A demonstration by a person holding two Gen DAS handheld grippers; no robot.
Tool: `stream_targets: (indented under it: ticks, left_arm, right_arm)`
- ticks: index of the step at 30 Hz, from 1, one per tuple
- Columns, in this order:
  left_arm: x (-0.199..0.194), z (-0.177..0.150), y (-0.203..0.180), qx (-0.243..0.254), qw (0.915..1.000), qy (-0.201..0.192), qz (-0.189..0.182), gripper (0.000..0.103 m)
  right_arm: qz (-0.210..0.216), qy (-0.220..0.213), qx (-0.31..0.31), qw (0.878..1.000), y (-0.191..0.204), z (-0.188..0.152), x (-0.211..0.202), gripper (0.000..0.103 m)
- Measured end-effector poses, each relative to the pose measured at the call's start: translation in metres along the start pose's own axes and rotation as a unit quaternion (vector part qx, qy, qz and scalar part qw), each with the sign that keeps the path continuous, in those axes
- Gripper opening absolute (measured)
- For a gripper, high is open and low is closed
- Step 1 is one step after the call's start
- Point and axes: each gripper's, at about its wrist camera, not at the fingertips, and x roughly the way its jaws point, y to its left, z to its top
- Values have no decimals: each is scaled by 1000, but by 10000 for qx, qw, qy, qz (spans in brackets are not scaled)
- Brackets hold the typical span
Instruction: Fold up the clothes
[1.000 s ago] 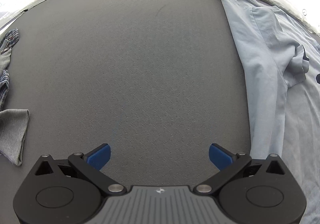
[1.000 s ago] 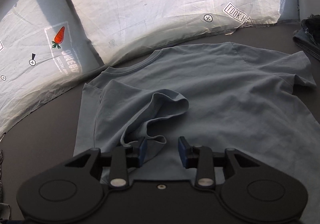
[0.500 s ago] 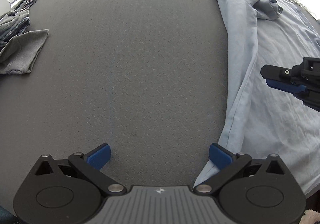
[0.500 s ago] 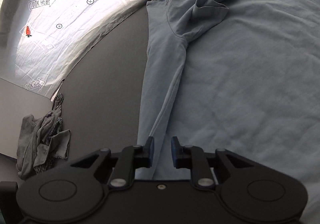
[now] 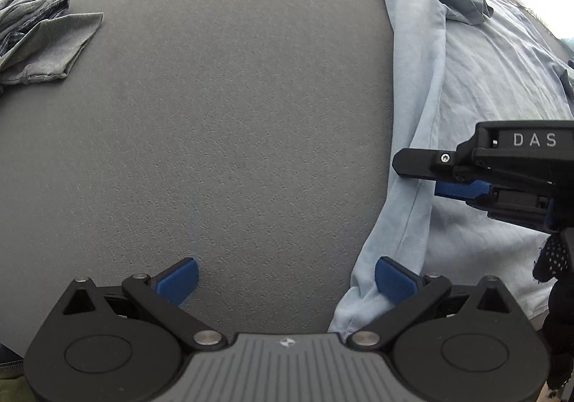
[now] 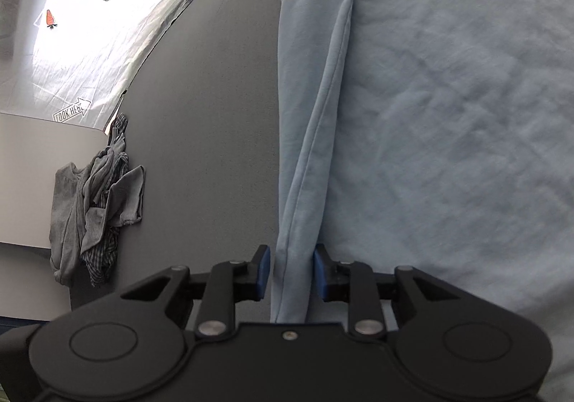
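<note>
A light blue T-shirt (image 5: 484,97) lies spread on the dark grey mat (image 5: 215,115), its near sleeve crumpled (image 5: 466,4). Its left side is folded into a long ridge (image 6: 312,151). My right gripper (image 6: 291,273) straddles that ridge low down. Its jaws are closing, the fabric is between them, and a thin gap still shows at the left pad. In the left wrist view the right gripper (image 5: 423,176) reaches in from the right over the shirt's edge. My left gripper (image 5: 287,280) stands wide open, with its right finger (image 5: 393,282) over the shirt's bottom corner.
A heap of grey and checked clothes (image 6: 97,201) lies at the mat's left edge, also in the left wrist view (image 5: 39,39), partly on a pale board (image 6: 25,179). A white printed sheet (image 6: 89,25) lies beyond the mat. Bare mat stretches between heap and shirt.
My left gripper slid toward the shirt, whose bottom corner now lies under its right finger. My right gripper swung from the crumpled sleeve down along the shirt's folded side edge.
</note>
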Motion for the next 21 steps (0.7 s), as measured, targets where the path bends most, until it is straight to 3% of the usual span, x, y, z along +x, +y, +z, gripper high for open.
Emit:
stream_targets:
  ticks: [1,6,9,10,12,14,17,21]
  left_arm:
    - [-2,0,0,-8,10000,-9,-20,103]
    - [-21,0,7,-292,9986,-270,-345,103]
    - [-26,2,10,-439,9976,-393,-370,103]
    - [-22,1,8,-456,9977,-355,-352,103]
    - [-16,0,3,-486,9979,-270,-323,103]
    - [-10,-2,-5,-476,9982,-121,-352,103]
    - [-6,-4,-24,-228,9988,-36,-442,103]
    - [-1,-5,-50,162,9988,35,-451,103]
  right_arm:
    - [7,3,-20,10000,-1,-1,-1,7]
    - [552,-275,358,9975,-29,2,-34,4]
    - [409,-674,936,9925,-66,6,-61,4]
    - [166,-795,1041,9912,-78,7,-67,5]
    - [-286,-933,1210,9878,-98,8,-77,9]
    - [-389,-920,1398,9851,-112,6,-83,12]
    - [-146,-907,1519,9841,-116,-1,-88,28]
    - [-142,-677,1283,9893,-113,-5,-86,29]
